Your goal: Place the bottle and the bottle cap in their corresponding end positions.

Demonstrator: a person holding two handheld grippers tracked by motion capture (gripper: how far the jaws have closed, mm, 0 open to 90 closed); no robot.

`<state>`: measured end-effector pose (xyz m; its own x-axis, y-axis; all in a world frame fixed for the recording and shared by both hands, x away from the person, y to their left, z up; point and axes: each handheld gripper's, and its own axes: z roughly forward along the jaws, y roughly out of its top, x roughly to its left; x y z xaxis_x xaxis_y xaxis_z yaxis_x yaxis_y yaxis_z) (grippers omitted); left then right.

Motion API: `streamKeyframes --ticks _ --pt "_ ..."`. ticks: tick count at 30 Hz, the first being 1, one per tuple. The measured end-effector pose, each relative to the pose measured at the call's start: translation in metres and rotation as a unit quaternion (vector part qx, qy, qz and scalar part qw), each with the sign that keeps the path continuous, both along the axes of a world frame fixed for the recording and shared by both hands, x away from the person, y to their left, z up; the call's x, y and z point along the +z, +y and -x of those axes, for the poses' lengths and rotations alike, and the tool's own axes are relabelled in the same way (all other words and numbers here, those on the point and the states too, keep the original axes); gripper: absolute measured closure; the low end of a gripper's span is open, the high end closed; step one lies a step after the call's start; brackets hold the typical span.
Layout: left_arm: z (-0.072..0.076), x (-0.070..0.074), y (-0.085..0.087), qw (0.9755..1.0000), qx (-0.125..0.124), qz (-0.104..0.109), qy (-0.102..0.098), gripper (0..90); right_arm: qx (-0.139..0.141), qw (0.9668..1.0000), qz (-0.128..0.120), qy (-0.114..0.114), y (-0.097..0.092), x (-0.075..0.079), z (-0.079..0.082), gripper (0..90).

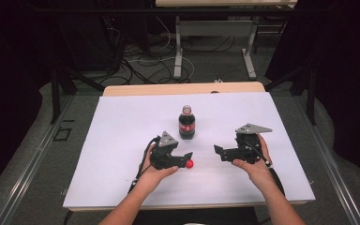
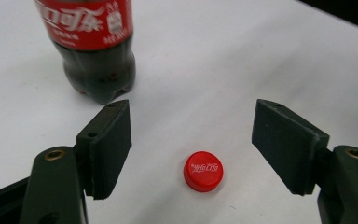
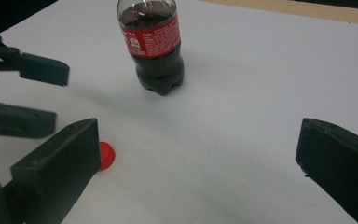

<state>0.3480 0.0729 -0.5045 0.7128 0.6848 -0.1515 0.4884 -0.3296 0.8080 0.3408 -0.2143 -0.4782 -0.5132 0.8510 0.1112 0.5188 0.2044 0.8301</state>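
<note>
Red and small, the bottle cap (image 2: 203,171) lies flat on the white tabletop (image 1: 122,140), logo up, between the two pads of the left tongs (image 1: 186,159) and touched by neither. Those tongs stand apart with nothing clamped, hanging just above the cap. Beyond their tips, a little to the left in the left gripper view, stands the cola bottle (image 1: 186,123), upright with its neck bare.

My reading is that the cap-off step is finished and the cap has been set down, so the left hand is at the letting-go stage.

Further right, the right tongs (image 1: 219,151) are also wide apart and empty, pointing toward the left tongs, with the bottle ahead of them and well clear.

Next likely calls for backing the left tongs straight off the cap without nudging it, keeping both tips away from the open bottle so it does not tip.
</note>
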Motion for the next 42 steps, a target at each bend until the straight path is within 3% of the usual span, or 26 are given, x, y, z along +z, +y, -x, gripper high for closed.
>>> streamKeyframes --ticks 4,7,9,13,21,30,33,35,39,42 --pt "0.001 0.016 0.022 0.9998 0.008 0.014 -0.011 26.9 -0.002 1.0000 0.001 0.004 -0.002 0.001 0.001 0.0" --pt "0.004 0.025 0.042 0.9989 0.034 0.026 -0.019 16.0 -0.009 0.9999 0.003 -0.004 -0.005 0.001 0.001 0.0" --pt "0.006 0.029 0.057 0.9980 0.049 0.034 -0.021 15.3 -0.009 0.9999 0.007 -0.001 -0.008 0.002 0.000 0.0" --pt "0.005 0.031 0.087 0.9948 0.094 0.031 -0.021 3.9 -0.015 0.9998 0.009 0.000 -0.013 0.002 -0.001 0.0" --pt "0.005 0.016 0.142 0.9830 0.178 0.045 -0.007 0.5 -0.041 0.9992 0.006 0.001 -0.033 -0.002 0.002 0.0" --pt "0.007 -0.005 0.175 0.9730 0.227 0.043 0.003 0.5 -0.089 0.9960 0.003 0.009 -0.070 -0.023 0.004 0.0" --pt "0.007 -0.011 0.182 0.9708 0.237 0.040 0.000 0.5 -0.105 0.9944 0.001 0.002 -0.082 -0.032 0.003 0.0" --pt "0.007 -0.014 0.186 0.9711 0.236 0.035 -0.004 0.4 -0.112 0.9937 0.001 0.001 -0.088 -0.038 0.001 0.0" --pt "0.009 -0.021 0.191 0.9686 0.247 0.028 -0.016 0.4 -0.137 0.9906 -0.004 0.003 -0.099 -0.048 -0.001 0.0" --pt "0.009 -0.026 0.194 0.9682 0.248 0.025 -0.021 0.4 -0.149 0.9889 -0.006 0.003 -0.107 -0.055 -0.003 0.0"
